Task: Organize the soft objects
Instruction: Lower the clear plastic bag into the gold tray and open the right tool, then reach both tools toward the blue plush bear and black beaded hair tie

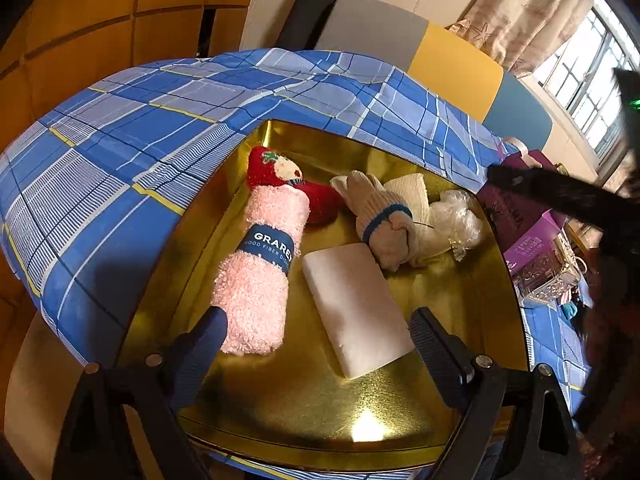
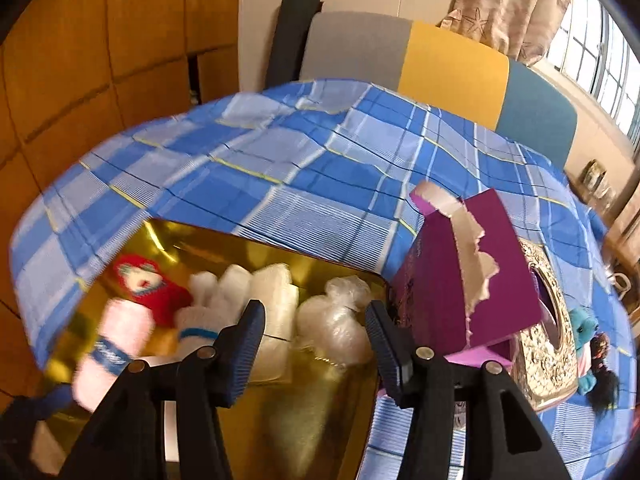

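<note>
Left gripper (image 1: 316, 334) spread wide over the gold tray (image 1: 304, 412), sponge (image 1: 354, 308) and pink towel (image 1: 258, 280) between its fingers; right gripper (image 2: 316, 332) also open, empty, above the plastic bag (image 2: 338, 328); closing now risks pinching both, or snagging slippery film.

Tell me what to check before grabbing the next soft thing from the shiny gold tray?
1. Left hand-held gripper open and holding nothing: ok.
2. Right hand-held gripper open and holding nothing: ok.
3. White sponge block lies flat between the left fingers, nothing on top: ok.
4. Pink towel roll clear of the left finger: not ok, it sits right against it.
5. Plastic bag bundle lined up ahead of the right gripper: ok.
6. Free spot in the purple box: cannot tell.
</note>
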### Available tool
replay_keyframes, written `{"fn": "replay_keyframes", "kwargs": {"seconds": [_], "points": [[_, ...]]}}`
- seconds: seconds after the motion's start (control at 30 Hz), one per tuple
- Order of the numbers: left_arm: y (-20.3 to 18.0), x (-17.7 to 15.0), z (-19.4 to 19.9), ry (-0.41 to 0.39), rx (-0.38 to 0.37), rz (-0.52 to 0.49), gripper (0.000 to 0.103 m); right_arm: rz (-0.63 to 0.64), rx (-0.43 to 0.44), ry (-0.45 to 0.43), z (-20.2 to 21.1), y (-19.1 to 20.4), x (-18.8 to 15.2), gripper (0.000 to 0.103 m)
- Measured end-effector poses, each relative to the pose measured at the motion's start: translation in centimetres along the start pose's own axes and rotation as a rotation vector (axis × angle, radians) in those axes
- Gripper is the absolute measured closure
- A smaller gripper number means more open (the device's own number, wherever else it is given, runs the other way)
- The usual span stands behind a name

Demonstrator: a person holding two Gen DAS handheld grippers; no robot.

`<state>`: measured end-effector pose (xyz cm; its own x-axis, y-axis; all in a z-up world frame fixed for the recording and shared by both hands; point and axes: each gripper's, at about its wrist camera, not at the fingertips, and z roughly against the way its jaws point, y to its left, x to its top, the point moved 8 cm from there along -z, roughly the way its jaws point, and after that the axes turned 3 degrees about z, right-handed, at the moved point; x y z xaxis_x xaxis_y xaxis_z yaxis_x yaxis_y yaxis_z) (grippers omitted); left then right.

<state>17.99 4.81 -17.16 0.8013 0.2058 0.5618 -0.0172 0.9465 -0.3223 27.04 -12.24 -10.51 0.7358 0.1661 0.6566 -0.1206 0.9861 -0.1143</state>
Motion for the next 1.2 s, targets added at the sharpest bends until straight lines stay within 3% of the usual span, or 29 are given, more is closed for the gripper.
{"fn": "replay_keyframes", "kwargs": {"seconds": [0.27, 0.47, 0.53, 0.73, 1.07, 1.2], "points": [[-1.4, -0.6, 0.2, 0.007, -0.04, -0.035, 0.01, 0.04, 0.077, -0.096, 5.7, 0.6, -1.1, 0.05], [-4.0, -1.6, 0.5, 0.024, -0.101, -0.105, 0.006, 0.012, 0.191, -0.074, 7.6, -0.8, -5.0, 0.05], [-4.8, -2.0, 0.6, 0.034, -0.12, -0.122, 0.006, -0.002, 0.174, -0.071, 8.1, -2.0, -6.3, 0.05], [-7.9, -4.0, 1.3, 0.051, -0.166, -0.205, 0.004, -0.115, 0.082, -0.02, 8.3, -8.8, -10.9, 0.05], [-16.5, -8.2, 3.2, 0.079, -0.312, -0.421, 0.004, -0.397, -0.024, 0.158, 5.8, -22.3, -19.9, 0.05], [-19.6, -9.1, 3.5, 0.077, -0.337, -0.476, 0.004, -0.459, -0.073, 0.215, 4.8, -27.1, -21.6, 0.05]]}}
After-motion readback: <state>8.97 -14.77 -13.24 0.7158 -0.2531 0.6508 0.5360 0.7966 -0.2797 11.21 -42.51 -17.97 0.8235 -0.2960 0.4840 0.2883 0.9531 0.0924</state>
